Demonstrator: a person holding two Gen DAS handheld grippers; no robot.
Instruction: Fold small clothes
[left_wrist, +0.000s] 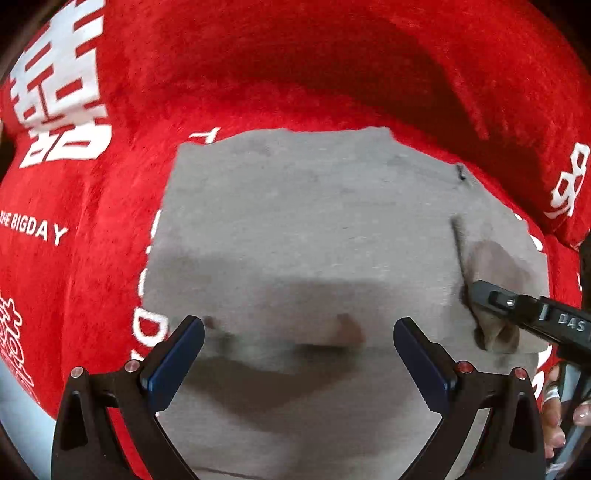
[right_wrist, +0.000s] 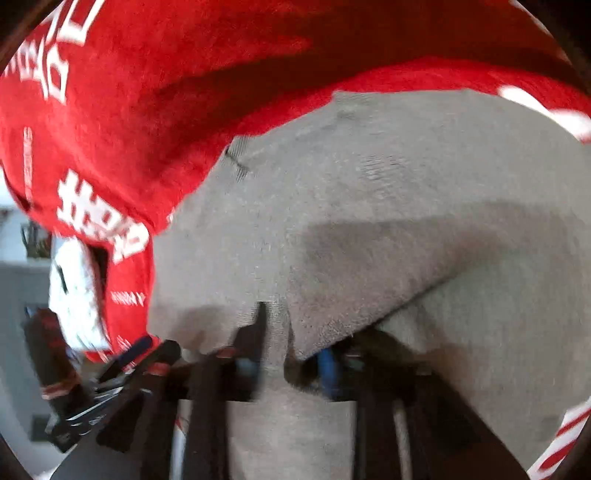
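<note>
Left tongs (left_wrist: 297, 354) hover apart above the grey garment (left_wrist: 314, 221) on the red blanket (left_wrist: 258, 66), while the right tongs (left_wrist: 480, 295), state indeterminable, meet its edge, apparently mid-fold.

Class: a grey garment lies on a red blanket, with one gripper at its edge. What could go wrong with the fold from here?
1. The right gripper has only a bunched edge of the grey garment between its fingers. The blurred view cannot confirm a firm pinch, so the cloth may slip out.
2. The left gripper hovers open, pinning nothing, so the garment may drag across the red blanket.
</note>
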